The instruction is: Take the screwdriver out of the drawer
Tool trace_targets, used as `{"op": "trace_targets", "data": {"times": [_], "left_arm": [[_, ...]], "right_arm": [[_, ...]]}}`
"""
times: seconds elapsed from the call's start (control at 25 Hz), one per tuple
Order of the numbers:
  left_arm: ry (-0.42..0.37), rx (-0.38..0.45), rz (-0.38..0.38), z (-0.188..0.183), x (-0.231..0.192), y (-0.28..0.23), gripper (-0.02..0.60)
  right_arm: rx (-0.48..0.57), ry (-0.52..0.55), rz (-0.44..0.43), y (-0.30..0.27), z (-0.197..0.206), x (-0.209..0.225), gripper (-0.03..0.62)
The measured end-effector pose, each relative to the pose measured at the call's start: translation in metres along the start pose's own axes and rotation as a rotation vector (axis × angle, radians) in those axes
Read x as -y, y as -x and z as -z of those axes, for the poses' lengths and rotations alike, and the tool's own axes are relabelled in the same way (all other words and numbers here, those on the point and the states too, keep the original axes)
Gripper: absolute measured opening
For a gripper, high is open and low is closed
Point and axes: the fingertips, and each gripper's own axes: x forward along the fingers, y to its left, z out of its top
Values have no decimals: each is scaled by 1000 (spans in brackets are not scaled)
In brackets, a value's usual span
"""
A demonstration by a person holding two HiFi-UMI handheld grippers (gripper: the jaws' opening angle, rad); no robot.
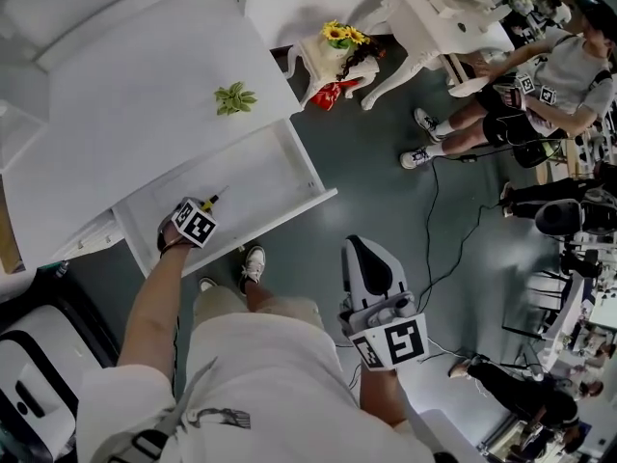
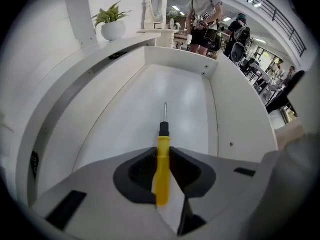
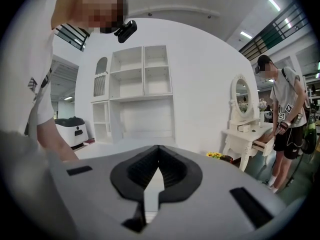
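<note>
The white drawer (image 1: pixel 323 198) stands pulled out of the white desk. Inside it my left gripper (image 1: pixel 201 212) points steeply down, shut on the yellow handle of the screwdriver (image 1: pixel 211 201). In the left gripper view the screwdriver (image 2: pixel 162 164) is pinched between the two jaws of the left gripper (image 2: pixel 162 151). Its black collar and thin metal shaft stick out ahead over the drawer floor (image 2: pixel 165 79). My right gripper (image 1: pixel 359 246) hangs over the dark floor, to the right of the drawer. In its own view the right gripper (image 3: pixel 158 148) is shut with nothing between the jaws.
A small green plant (image 1: pixel 234 97) sits on the desk top behind the drawer. Sunflowers (image 1: pixel 342 35) lie by a white vanity table (image 1: pixel 434 17) farther off. A person (image 1: pixel 549 90) sits at the right, and black cables (image 1: pixel 434 210) run across the floor. A white machine (image 1: pixel 29 384) stands at the lower left.
</note>
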Motion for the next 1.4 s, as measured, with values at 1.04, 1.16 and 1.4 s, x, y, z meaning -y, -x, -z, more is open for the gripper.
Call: {"op": "trace_targets", "data": {"times": [1.04, 1.16, 1.4], "left_arm": [[249, 401, -173, 15, -20, 187, 84], [262, 440, -203, 19, -28, 209, 85], [317, 530, -265, 26, -48, 256, 85]], "right_arm": [[139, 38, -262, -2, -52, -108, 8], [156, 44, -280, -7, -58, -117, 8], [182, 63, -303, -16, -70, -130, 8]]}}
